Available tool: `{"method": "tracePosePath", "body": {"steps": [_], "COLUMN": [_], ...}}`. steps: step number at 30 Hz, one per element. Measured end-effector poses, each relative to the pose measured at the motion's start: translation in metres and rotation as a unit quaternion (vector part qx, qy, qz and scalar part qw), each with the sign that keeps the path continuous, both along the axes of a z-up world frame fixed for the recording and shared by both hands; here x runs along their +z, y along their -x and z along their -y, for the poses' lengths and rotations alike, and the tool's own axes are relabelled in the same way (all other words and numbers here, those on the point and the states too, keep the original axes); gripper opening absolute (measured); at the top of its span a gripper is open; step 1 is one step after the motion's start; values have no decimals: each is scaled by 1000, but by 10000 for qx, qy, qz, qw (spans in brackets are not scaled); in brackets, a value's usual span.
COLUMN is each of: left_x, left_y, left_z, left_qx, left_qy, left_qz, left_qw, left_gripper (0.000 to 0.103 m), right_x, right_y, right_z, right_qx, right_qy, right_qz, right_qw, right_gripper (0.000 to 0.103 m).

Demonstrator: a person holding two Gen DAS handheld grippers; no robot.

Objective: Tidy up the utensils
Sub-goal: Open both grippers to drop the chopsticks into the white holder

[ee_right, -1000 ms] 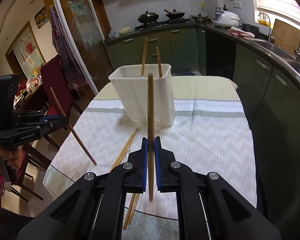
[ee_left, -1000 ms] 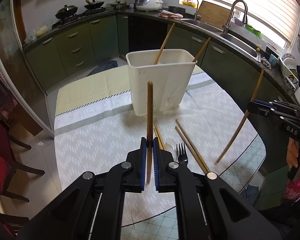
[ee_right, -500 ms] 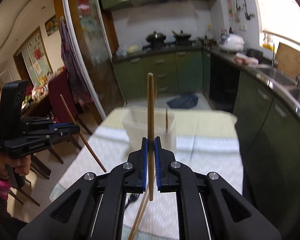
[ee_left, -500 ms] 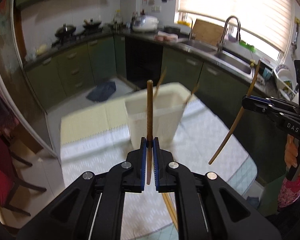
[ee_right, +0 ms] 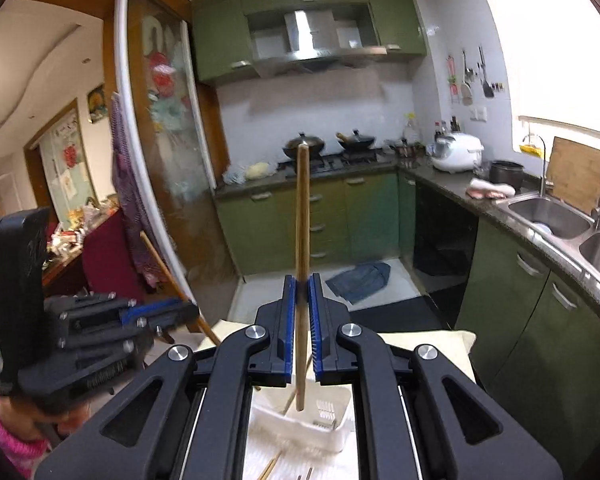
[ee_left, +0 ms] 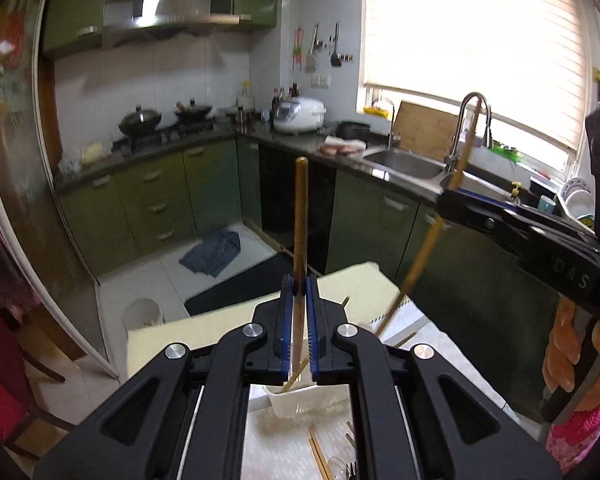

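The left gripper (ee_left: 299, 320) is pinched shut on a chopstick (ee_left: 300, 240), a round brown wooden stick that rises from mid-frame in the left wrist view to end against the dark cabinet fronts. Only this view shows the right gripper from outside, a matte black body at the right edge, its own chopstick slanting from the tap at upper right down toward the table; a hand (ee_left: 568, 356) wraps its handle at lower right. Below the left gripper sits the caddy (ee_left: 296, 404), white perforated plastic, with a stick leaning inside, and loose chopsticks (ee_left: 320, 456) and the tines of a fork (ee_left: 352, 470) lie on the patterned cloth (ee_left: 268, 448) at the bottom edge. In the right wrist view the right gripper (ee_right: 302, 320) is likewise clamped on a chopstick (ee_right: 302, 208), near upright in the centre, its lower tip just over the caddy (ee_right: 300, 428), whose slotted wall and open rectangular rim show at bottom centre. Only here does the left gripper appear from outside, at lower left, blue pads closed on its slanted stick.
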State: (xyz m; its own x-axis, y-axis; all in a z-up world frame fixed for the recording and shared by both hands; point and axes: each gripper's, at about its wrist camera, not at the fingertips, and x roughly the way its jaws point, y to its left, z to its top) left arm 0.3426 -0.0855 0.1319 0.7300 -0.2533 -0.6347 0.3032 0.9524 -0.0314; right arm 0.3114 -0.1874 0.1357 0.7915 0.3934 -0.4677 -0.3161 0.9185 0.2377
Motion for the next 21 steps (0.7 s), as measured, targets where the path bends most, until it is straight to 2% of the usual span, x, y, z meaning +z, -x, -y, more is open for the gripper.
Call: {"method": "tracePosePath", "body": {"steps": [5,10,13,16,20,21], "left_x": [-39,-64,-68,-65,-55,-53], "left_y": [-22,-30,-28,-25,-9,-4], "left_z": [-4,-10,-12,-11,-11,-12], "left_qx": [116,200,211,210,187,186], "left_qy": [-37,-108,-162,-208,-205,-205], "left_qz": [-320,-632,-710,-726,-683,-683], "left_qw": [9994,9977,9971,9969,9973,9973], "left_gripper": [7,7,9,26,28,28], "right_x": [-51,-80,-84,-79,-59,-53], "right_y": [-38,-54,-58,-52,-27,-18], "right_z": [-12,-17,-17,-19,-15,-11], "right_qx": [-67,-34,-39,-1,77,95], "right_qy": [198,334,391,431,322,261], "right_qz": [-539,-902,-974,-938,-715,-639], "right_qw": [9983,9954,9945,9947,9969,9976], "right_gripper": [8,9,16,21,22,28]}}
